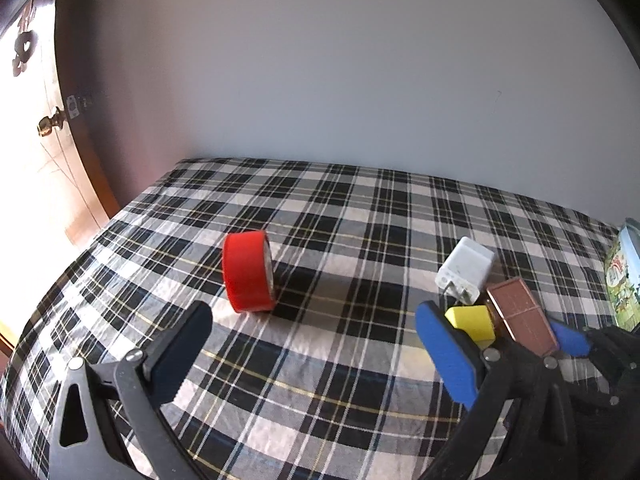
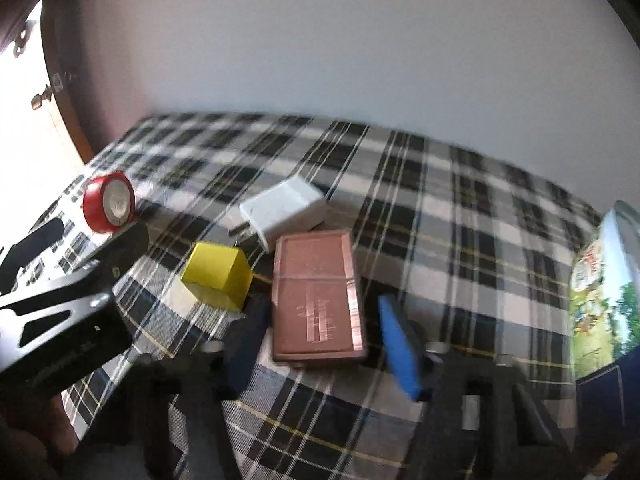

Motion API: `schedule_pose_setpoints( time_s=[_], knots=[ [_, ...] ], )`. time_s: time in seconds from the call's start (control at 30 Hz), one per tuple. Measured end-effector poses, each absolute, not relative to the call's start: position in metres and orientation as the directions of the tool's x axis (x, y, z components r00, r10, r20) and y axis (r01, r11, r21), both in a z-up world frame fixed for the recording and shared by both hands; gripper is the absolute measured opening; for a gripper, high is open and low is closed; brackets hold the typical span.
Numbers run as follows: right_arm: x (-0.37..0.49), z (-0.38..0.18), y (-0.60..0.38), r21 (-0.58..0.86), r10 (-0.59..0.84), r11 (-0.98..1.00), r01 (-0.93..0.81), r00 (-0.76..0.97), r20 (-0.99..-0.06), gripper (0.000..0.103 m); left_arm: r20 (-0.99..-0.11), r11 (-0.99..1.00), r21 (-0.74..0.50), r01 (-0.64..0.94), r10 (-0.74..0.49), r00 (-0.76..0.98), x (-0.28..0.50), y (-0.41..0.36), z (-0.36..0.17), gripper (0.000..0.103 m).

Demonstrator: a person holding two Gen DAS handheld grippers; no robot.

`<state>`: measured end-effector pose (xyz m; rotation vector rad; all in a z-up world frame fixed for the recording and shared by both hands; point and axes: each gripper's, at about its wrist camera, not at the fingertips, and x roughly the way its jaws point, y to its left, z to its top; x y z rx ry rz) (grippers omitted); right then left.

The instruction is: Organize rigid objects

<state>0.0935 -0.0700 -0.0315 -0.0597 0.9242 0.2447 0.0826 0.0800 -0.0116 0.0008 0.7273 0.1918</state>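
Plaid cloth (image 2: 460, 208), blurry; left hand-held gripper (image 1: 314, 314) open, right hand-held gripper (image 2: 324, 305) open astride copper box (image 2: 314, 268), tin (image 2: 600, 280) cropped.

A roll of tape (image 1: 249, 272) stands on edge near the bed's (image 1: 360, 208) left edge. Well to its right, a charger plug (image 1: 466, 270) lies behind a small block (image 1: 472, 322) and a flat case (image 1: 522, 316), clustered closely. A tin (image 2: 604, 284) stands by the right edge.

No lettering can be read: the printed tin (image 2: 600, 280) at the right and the engraved copper case (image 2: 316, 296) are too blurred.
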Motion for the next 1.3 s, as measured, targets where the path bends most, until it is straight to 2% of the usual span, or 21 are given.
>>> schedule_pose_setpoints(
  time_s=[0.13,0.27,0.37,0.5,0.63,0.7,0.8,0.83,0.93,1.0,1.13,1.17,1.3],
  knots=[
    [0.095,-0.031,-0.072,0.087,0.205,0.971,-0.225,0.581,-0.787,0.049,-0.661,0.991,0.043,-0.126,0.123,0.740,0.080,0.074,-0.011,0.103],
    [0.088,-0.024,-0.095,0.169,0.226,0.974,-0.151,0.627,-0.745,0.048,-0.659,0.996,-0.062,-0.065,0.008,0.752,0.079,0.071,-0.009,0.102],
    [0.077,-0.015,-0.110,0.170,0.184,0.982,-0.089,0.686,-0.704,0.048,-0.696,0.998,-0.044,-0.047,0.003,0.718,0.087,0.061,-0.017,0.102],
    [0.079,-0.015,-0.124,0.175,0.139,0.984,-0.019,0.691,-0.709,0.048,-0.700,0.998,-0.052,-0.042,-0.007,0.714,0.094,0.046,-0.018,0.102],
    [0.083,-0.019,-0.133,0.215,0.152,0.976,0.011,0.673,-0.723,0.048,-0.749,1.000,0.013,-0.022,0.024,0.662,0.108,0.028,-0.028,0.094],
    [0.085,-0.018,-0.136,0.221,0.156,0.975,0.013,0.671,-0.725,0.049,-0.780,1.000,0.018,-0.017,0.025,0.626,0.115,0.025,-0.034,0.088],
    [0.083,-0.017,-0.133,0.203,0.153,0.979,-0.004,0.673,-0.724,0.049,-0.810,1.000,-0.011,-0.012,-0.002,0.586,0.119,0.029,-0.042,0.087],
    [0.082,-0.017,-0.132,0.197,0.151,0.980,-0.009,0.675,-0.722,0.049,-0.808,1.000,-0.014,-0.014,-0.003,0.589,0.118,0.030,-0.041,0.085],
    [0.082,-0.017,-0.129,0.186,0.152,0.982,-0.022,0.676,-0.721,0.049,-0.800,1.000,-0.014,-0.024,0.003,0.600,0.115,0.034,-0.039,0.070],
    [0.082,-0.018,-0.129,0.189,0.154,0.982,-0.022,0.673,-0.724,0.049,-0.794,0.999,-0.014,-0.035,0.010,0.607,0.112,0.042,-0.038,0.054],
    [0.082,-0.020,-0.131,0.206,0.165,0.978,-0.017,0.667,-0.727,0.049,-0.784,0.997,-0.069,-0.037,-0.032,0.619,0.107,0.058,-0.036,0.036],
    [0.082,-0.020,-0.132,0.209,0.168,0.978,-0.018,0.666,-0.727,0.048,-0.782,0.996,-0.081,-0.042,-0.038,0.622,0.106,0.062,-0.035,0.028],
    [0.080,-0.018,-0.134,0.212,0.167,0.977,-0.017,0.675,-0.719,0.048,-0.753,0.976,-0.216,-0.003,-0.164,0.637,0.098,0.076,-0.035,0.028]
  ],
)
